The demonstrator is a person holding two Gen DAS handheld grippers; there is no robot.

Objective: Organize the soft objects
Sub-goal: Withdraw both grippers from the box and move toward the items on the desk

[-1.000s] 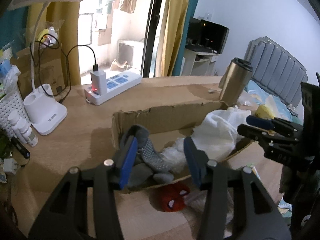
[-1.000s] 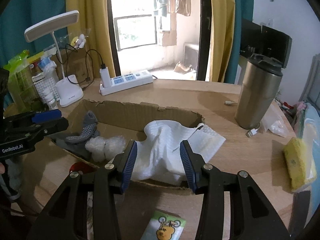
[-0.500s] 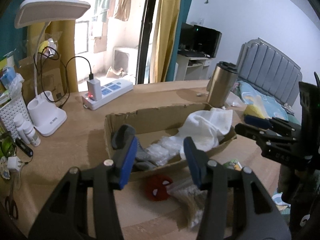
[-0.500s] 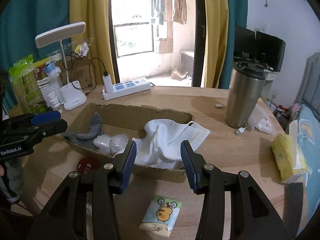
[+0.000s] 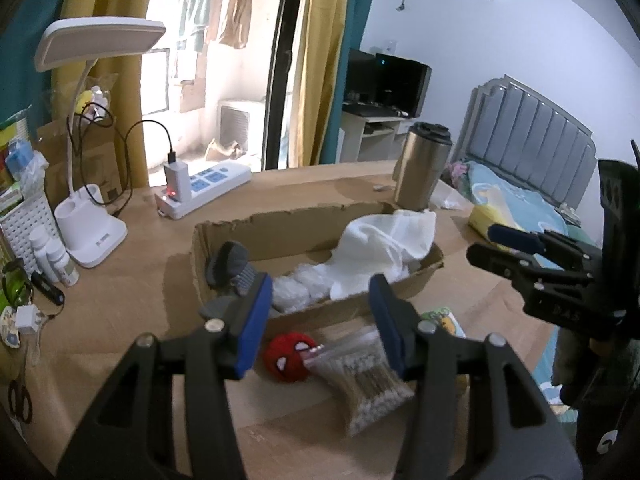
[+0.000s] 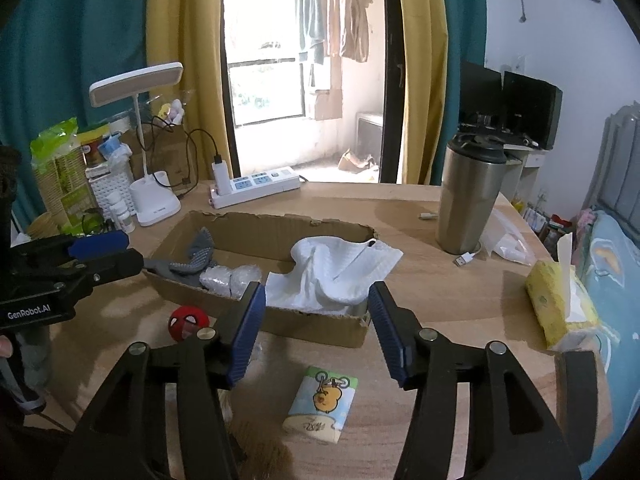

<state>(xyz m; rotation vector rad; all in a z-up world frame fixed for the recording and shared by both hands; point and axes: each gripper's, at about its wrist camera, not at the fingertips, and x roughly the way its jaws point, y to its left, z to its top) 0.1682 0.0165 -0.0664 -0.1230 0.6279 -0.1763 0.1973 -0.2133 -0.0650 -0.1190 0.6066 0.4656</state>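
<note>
Left gripper [image 5: 318,318]: jaws apart and opening, nothing between them.
Right gripper [image 6: 316,330]: jaws apart and opening, nothing between them.
Cardboard tray [image 6: 316,324]: on the tabletop [image 6: 440,292], just beyond both sets of jaws.
White cloth [image 6: 336,276]: in the tray, ahead of the right jaws.
Grey sock [image 5: 230,264]: in the tray, beyond the left jaws' left pad.
Red plush ball [image 5: 288,356]: on the tabletop below the left jaws, outside the tray.

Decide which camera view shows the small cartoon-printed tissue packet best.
The right wrist view: the small cartoon-printed tissue packet lies whole and unobstructed on the wooden table. The left wrist view shows only its corner behind that claw's finger.
</note>
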